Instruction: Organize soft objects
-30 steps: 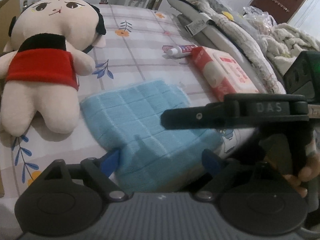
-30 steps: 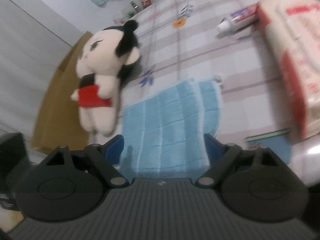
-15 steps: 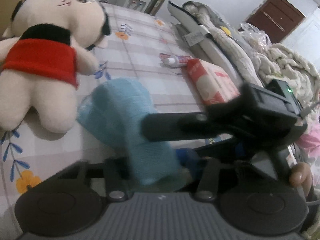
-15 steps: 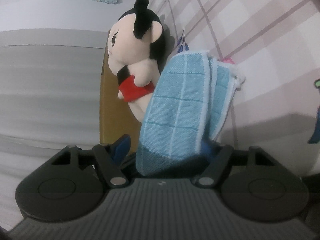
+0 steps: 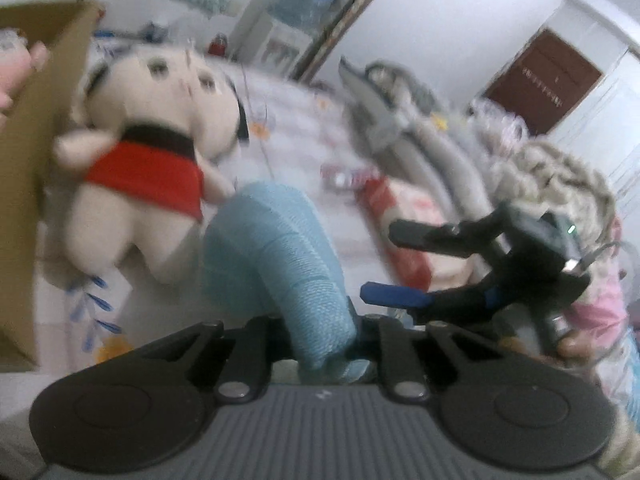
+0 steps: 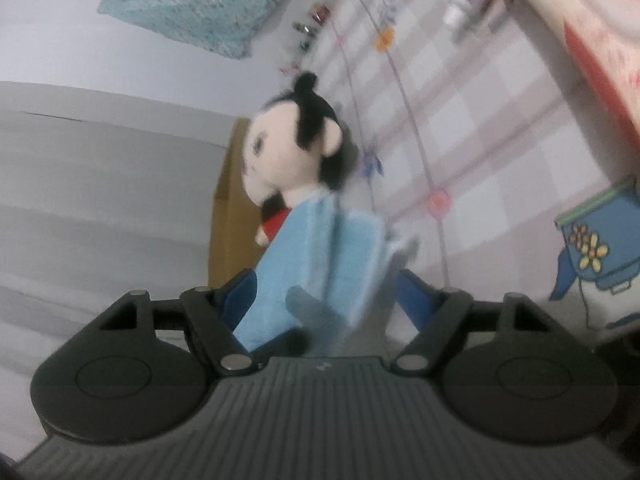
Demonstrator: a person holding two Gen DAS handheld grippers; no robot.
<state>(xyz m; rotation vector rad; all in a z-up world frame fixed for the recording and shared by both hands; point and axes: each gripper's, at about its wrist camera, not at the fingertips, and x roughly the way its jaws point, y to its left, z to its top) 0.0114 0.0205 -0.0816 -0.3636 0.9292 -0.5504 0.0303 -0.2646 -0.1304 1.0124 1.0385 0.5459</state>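
Here the left claw (image 5: 332, 344) pinches the blue towel (image 5: 276, 256), hiding its fingertips; the right claw (image 6: 326, 292) is spreading.

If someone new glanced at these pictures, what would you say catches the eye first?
Probably the blue towel, bunched up and pinched in the left hand-held gripper. Next, the plush doll in red, lying on the checked bedsheet beside a cardboard box. The right hand-held gripper, jaws opening, hovers right of the towel.

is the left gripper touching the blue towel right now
Touching. In the left wrist view the left gripper has its jaws shut on the near end of the blue towel, which bunches up and arches away from them.
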